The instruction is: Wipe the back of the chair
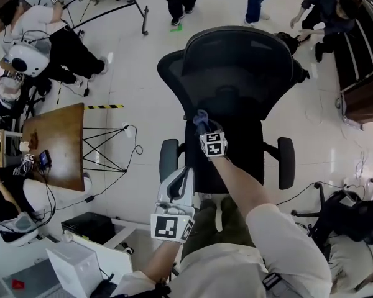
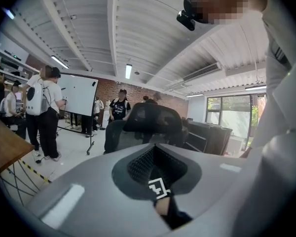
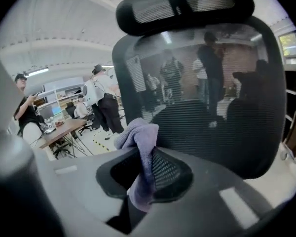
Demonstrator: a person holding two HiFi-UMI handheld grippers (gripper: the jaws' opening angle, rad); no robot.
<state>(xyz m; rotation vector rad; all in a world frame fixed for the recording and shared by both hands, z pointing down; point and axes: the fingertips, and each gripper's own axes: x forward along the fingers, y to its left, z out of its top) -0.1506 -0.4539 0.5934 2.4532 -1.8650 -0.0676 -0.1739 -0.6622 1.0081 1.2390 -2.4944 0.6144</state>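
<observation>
**Head view.** The chair (image 1: 236, 73) is seen from above, so its back is foreshortened and its base is hidden under the seat. The right gripper (image 1: 205, 128) reaches over the seat to the lower part of the chair back, with a cloth (image 1: 201, 117) bunched at its tip. I cannot tell whether the cloth touches the mesh. The left gripper (image 1: 184, 177) is on the near side of the chair, just beside one armrest (image 1: 168, 159). A wooden table (image 1: 56, 141) stands well apart from the chair on that same side. People beyond the chair are cut off by the frame edge.

**Left gripper view.** The jaws stand a narrow slit apart with nothing between them. The right gripper's marker cube (image 2: 158, 189) shows through the slit. The gripper body blocks the lower part of the chair (image 2: 153, 120).

**Right gripper view.** The jaws are clamped on the cloth (image 3: 138, 137), which stands up in front of the chair back (image 3: 212, 107). Figures behind the mesh are blurred.
</observation>
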